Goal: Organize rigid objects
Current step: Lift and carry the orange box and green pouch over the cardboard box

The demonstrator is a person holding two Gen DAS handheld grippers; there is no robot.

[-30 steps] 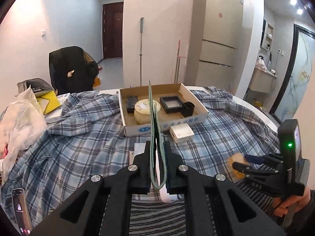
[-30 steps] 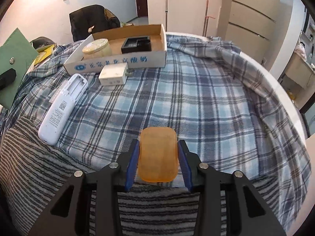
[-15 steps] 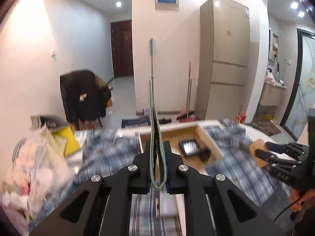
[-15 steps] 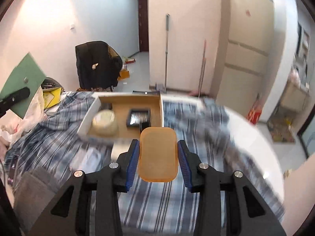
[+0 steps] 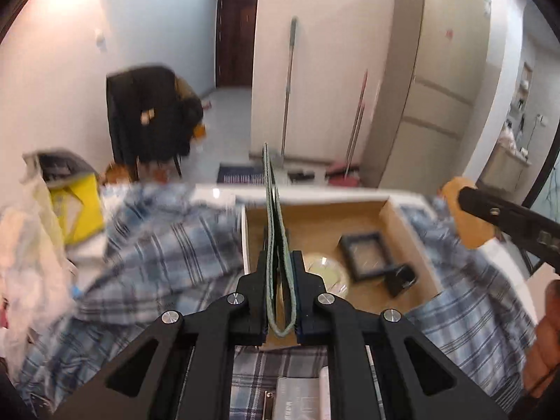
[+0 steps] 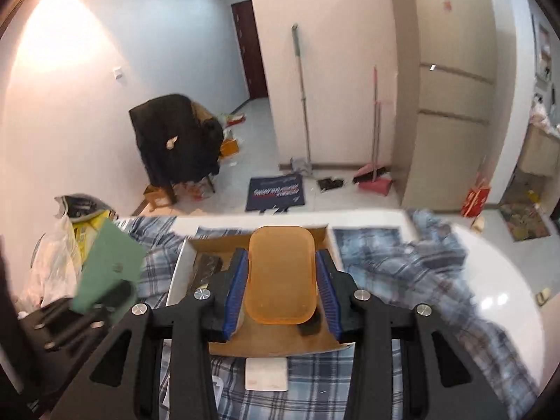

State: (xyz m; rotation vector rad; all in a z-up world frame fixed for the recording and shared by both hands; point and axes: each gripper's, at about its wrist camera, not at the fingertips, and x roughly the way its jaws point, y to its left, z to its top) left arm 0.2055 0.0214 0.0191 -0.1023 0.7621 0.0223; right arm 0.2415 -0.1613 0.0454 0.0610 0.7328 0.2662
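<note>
My left gripper (image 5: 280,273) is shut on a thin green folded case (image 5: 274,231), held edge-on above the near left part of an open cardboard box (image 5: 413,231). Inside the box lie a round clear-lidded tin (image 5: 325,273), a black square frame (image 5: 365,255) and a small black block (image 5: 400,280). My right gripper (image 6: 280,280) is shut on a flat orange rounded-rectangle piece (image 6: 280,273), held over the same cardboard box (image 6: 178,269). Seen from the right wrist, the green case (image 6: 108,262) hangs at the left in the left gripper (image 6: 105,297).
A blue plaid cloth (image 5: 168,245) covers the round white table (image 6: 490,273). A small white box (image 6: 266,372) lies just in front of the cardboard box. Plastic bags and a yellow item (image 5: 75,206) pile up at the left. A chair with a dark coat (image 6: 175,140) stands beyond.
Both grippers have moved forward from the near side of the table until they hang over the cardboard box, each still gripping its item. The white remote has dropped out of view.
</note>
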